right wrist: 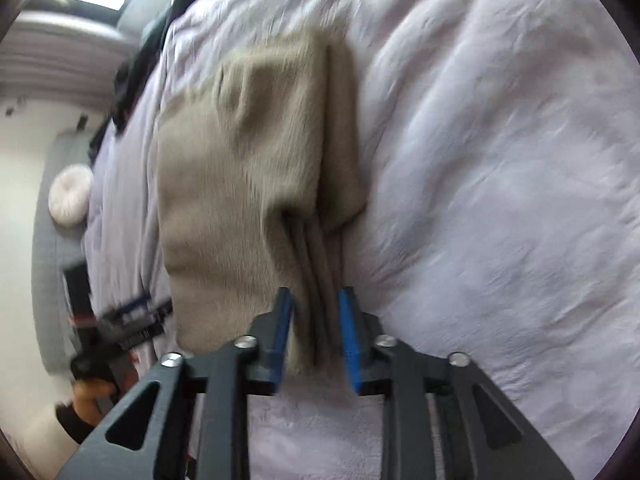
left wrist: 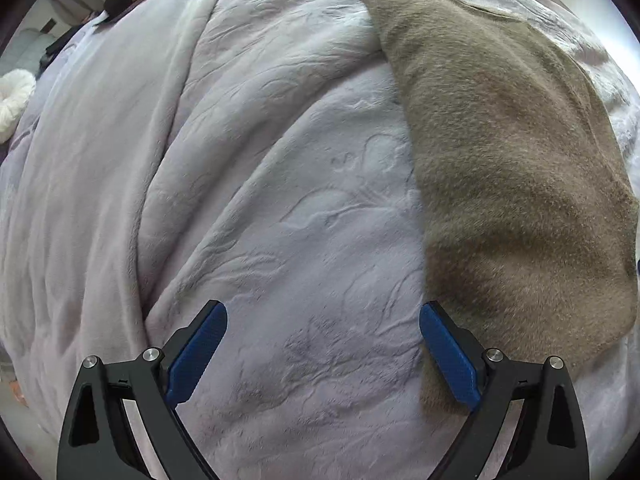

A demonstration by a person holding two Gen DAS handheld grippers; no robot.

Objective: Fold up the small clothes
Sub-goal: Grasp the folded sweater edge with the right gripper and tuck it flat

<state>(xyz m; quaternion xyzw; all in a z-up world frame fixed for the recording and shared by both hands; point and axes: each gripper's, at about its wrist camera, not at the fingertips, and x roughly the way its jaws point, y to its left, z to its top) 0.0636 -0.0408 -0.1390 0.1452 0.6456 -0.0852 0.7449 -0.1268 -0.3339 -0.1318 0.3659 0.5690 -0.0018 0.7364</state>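
Observation:
A taupe fleece garment point(left wrist: 500, 152) lies folded on a pale lilac blanket point(left wrist: 248, 184). My left gripper point(left wrist: 323, 354) is open and empty, just left of the garment's near edge; its right pad point(left wrist: 448, 356) touches or overlaps that edge. In the right wrist view the same garment point(right wrist: 248, 168) is bunched into folds at its near end. My right gripper point(right wrist: 315, 336) is closed on those bunched folds, pads pressing the cloth from both sides. The left gripper point(right wrist: 132, 320) shows blurred at the garment's left side, held by a hand.
The blanket point(right wrist: 500, 184) covers the bed and is creased. A round white cushion point(right wrist: 71, 195) lies past the bed's left side, also visible in the left wrist view point(left wrist: 14, 100). Dark clothing point(right wrist: 136, 68) lies at the bed's far edge.

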